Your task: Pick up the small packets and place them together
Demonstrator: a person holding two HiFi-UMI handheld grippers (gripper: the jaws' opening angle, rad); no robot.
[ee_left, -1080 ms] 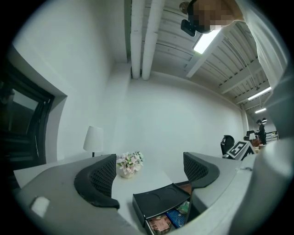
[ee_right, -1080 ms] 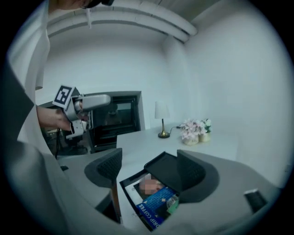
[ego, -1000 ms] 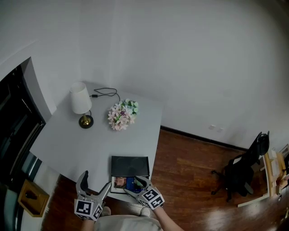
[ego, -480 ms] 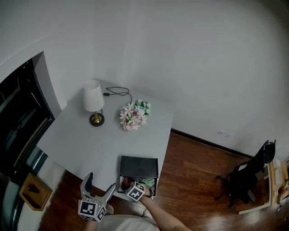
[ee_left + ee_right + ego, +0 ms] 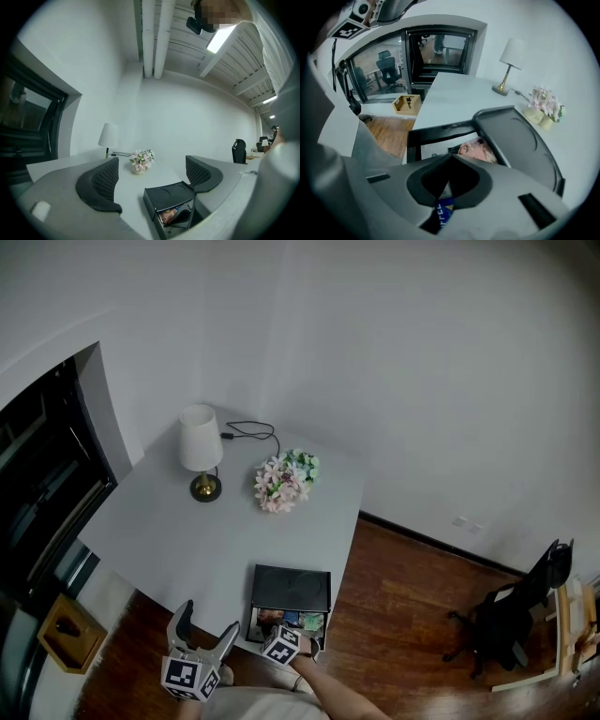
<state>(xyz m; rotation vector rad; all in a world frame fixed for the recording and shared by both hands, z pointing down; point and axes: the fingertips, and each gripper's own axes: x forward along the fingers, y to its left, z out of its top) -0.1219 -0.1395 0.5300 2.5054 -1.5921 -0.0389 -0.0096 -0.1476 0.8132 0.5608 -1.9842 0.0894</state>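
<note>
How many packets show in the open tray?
3: pink packet at left, blue packet gripped by the right tool, green packet at right; more may be hidden.

head view: from high up, steeply down, far off, whole white table [image 5: 187,531] in frame | left gripper view: low at the table's near edge, level, facing lamp [image 5: 108,136] and flowers [image 5: 142,159] | right gripper view: tilted down, close over black box [image 5: 520,140] | shared by all 3: table, lamp, flowers, box
</note>
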